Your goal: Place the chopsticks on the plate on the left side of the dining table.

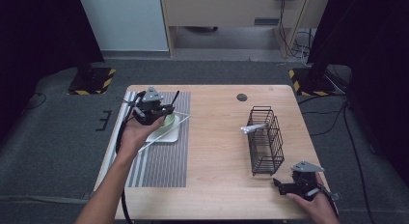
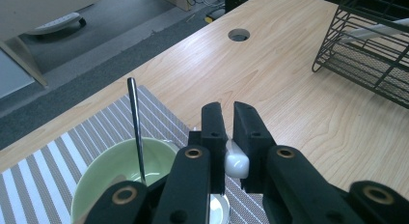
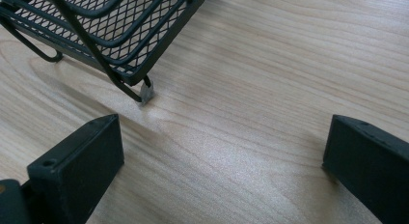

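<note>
Gripping a white chopstick (image 2: 237,162) between closed jaws, the left gripper (image 1: 153,110) hangs over a green bowl (image 2: 112,172) at the table's left side. The chopstick runs as a long slanted line across the bowl and out over the striped mat (image 1: 161,162); the jaws hold it near one end, so most of its length trails free. The bowl sits on a white plate (image 1: 168,134), which rests on the mat. A dark utensil (image 2: 136,125) leans upright inside the bowl, its handle rising past the rim. The grip seems meant to lay the chopstick by the place setting, or lift it away; which one cannot be told.

Across the table (image 1: 222,137), well apart from the mat, stands a black wire basket (image 1: 265,142) with a pale utensil (image 1: 253,128) poking from it. The right gripper (image 1: 289,187) rests near the table's front edge, just beside the basket's foot, jaws wide apart and empty, likely waiting its turn.
</note>
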{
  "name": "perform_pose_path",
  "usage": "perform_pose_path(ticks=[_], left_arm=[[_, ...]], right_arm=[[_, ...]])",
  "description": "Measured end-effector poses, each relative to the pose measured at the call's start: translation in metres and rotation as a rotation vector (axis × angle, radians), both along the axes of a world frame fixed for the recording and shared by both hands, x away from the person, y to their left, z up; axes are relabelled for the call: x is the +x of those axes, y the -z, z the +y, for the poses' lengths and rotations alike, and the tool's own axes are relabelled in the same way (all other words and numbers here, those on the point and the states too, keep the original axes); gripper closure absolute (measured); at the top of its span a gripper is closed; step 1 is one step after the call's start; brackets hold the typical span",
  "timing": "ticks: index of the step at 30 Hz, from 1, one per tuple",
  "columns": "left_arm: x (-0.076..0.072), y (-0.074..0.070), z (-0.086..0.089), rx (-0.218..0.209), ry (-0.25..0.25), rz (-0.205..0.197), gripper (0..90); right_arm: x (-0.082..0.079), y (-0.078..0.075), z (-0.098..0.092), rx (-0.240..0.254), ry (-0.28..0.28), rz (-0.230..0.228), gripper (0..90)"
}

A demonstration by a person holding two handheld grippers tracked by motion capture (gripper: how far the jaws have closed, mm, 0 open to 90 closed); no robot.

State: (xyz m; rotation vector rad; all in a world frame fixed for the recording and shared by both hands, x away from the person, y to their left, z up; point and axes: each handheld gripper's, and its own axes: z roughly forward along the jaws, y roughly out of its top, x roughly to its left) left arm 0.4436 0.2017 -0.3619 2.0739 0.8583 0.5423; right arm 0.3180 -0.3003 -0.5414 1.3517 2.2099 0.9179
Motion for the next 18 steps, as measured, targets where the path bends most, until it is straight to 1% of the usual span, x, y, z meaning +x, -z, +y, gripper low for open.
perform_pose_path(ticks=[5,8,13,18], left_arm=[[-0.005,0.003,0.005,-0.007,-0.013,-0.004,83.1],[-0.008,0.003,0.006,-0.011,-0.020,-0.014,83.1],[-0.012,0.010,0.009,-0.006,-0.037,-0.007,83.1],[-0.016,0.015,0.010,-0.001,-0.050,-0.016,83.1]], right_arm=[[0.000,0.000,0.000,-0.001,0.001,0.000,0.6],[0.000,0.000,0.000,-0.001,0.001,0.000,0.6],[0.000,0.000,0.000,-0.001,0.002,-0.002,0.7],[-0.001,0.000,0.000,0.000,0.006,-0.003,0.8]])
